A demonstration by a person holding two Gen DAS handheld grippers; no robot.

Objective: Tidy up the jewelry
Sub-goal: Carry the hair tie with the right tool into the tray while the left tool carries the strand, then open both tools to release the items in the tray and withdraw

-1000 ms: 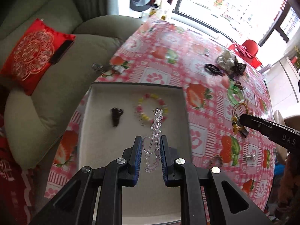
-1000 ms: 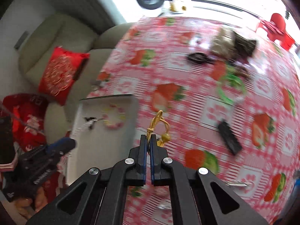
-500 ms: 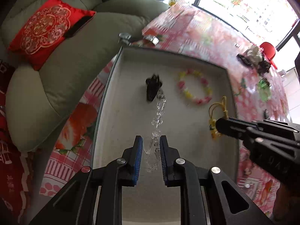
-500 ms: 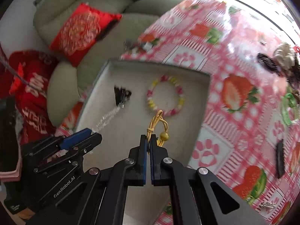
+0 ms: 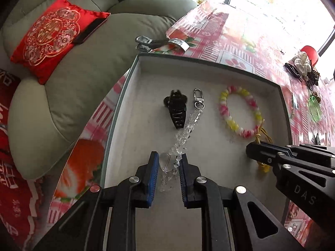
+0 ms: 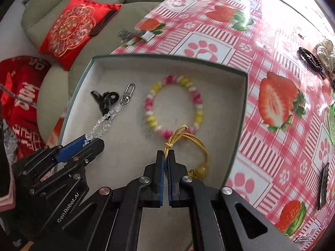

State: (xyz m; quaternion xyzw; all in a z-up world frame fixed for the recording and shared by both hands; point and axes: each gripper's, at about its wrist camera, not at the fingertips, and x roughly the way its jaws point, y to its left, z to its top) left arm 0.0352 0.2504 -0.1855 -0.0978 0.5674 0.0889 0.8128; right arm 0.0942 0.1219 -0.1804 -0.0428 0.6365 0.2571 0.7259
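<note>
A shallow grey tray (image 5: 209,64) (image 6: 167,59) sits on the table. In it lie a black hair claw (image 5: 177,110) (image 6: 104,100) and a pink-yellow bead bracelet (image 5: 239,110) (image 6: 173,106). My left gripper (image 5: 167,167) (image 6: 92,141) is shut on a clear crystal keychain (image 5: 184,133) (image 6: 104,121), whose far end with the silver clasp (image 5: 198,98) rests on the tray floor beside the claw. My right gripper (image 6: 165,156) (image 5: 254,148) is shut on a yellow cord charm (image 6: 188,142) (image 5: 262,138) low over the tray, next to the bracelet.
The tray stands on a pink strawberry tablecloth (image 6: 272,62). Metal clips (image 5: 159,41) lie beyond the tray's far edge. Hair ties and a scrunchie (image 6: 314,58) and a black clip (image 6: 323,186) lie to the right. A sofa with a red cushion (image 5: 54,35) is at left.
Both grippers have dropped lower into the tray. The crystal keychain's clasp end now lies on the tray floor, and the yellow charm has come down beside the bracelet.
</note>
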